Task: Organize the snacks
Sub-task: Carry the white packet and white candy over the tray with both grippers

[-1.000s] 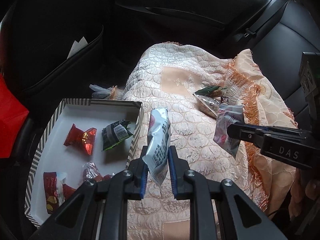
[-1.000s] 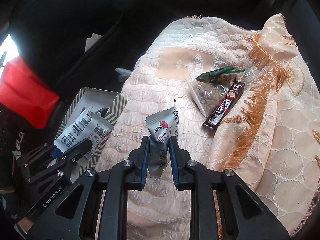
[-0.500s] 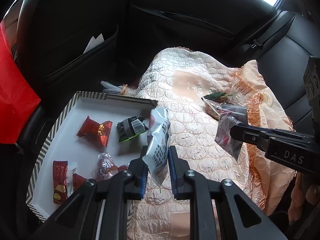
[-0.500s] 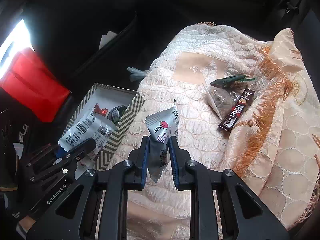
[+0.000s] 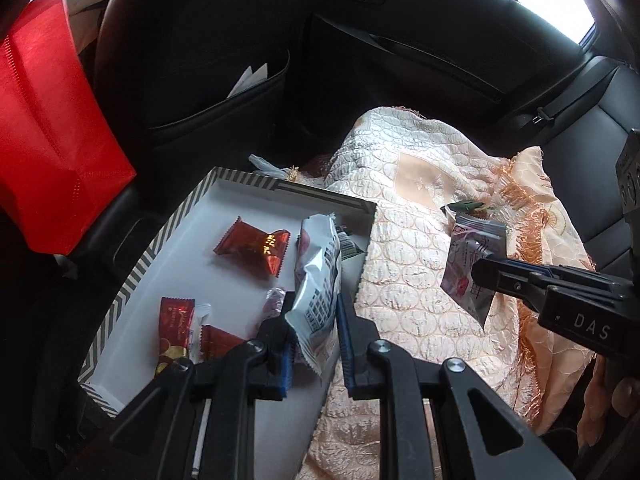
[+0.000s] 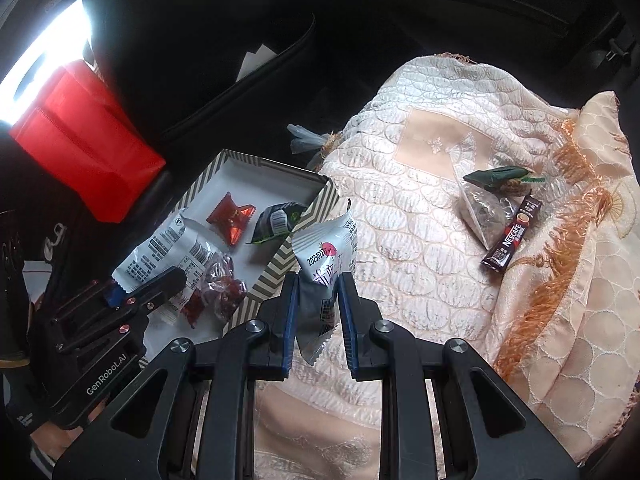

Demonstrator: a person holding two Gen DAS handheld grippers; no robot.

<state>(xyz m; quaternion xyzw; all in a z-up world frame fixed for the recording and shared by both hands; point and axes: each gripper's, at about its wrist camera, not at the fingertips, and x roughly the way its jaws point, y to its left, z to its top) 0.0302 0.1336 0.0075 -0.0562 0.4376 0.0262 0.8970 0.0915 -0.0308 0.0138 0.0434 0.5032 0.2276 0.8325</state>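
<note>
You've swung both clamped grippers toward the striped white cardboard box (image 5: 168, 236): left gripper (image 5: 314, 336) holds a grey-white foil packet (image 5: 318, 276) now over it, right gripper (image 6: 318, 312) pinches a silver sachet (image 6: 326, 256) just beside its rim.

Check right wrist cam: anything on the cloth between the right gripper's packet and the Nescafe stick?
Nothing. In the right wrist view, bare quilted cloth runs from the held packet to the Nescafe stick.

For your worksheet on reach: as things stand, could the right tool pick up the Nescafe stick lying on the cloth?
Probably not yet. The right tool is shut on a white packet, so it has no free grip. The way to the Nescafe stick over the cloth looks clear once that packet is dropped.
</note>
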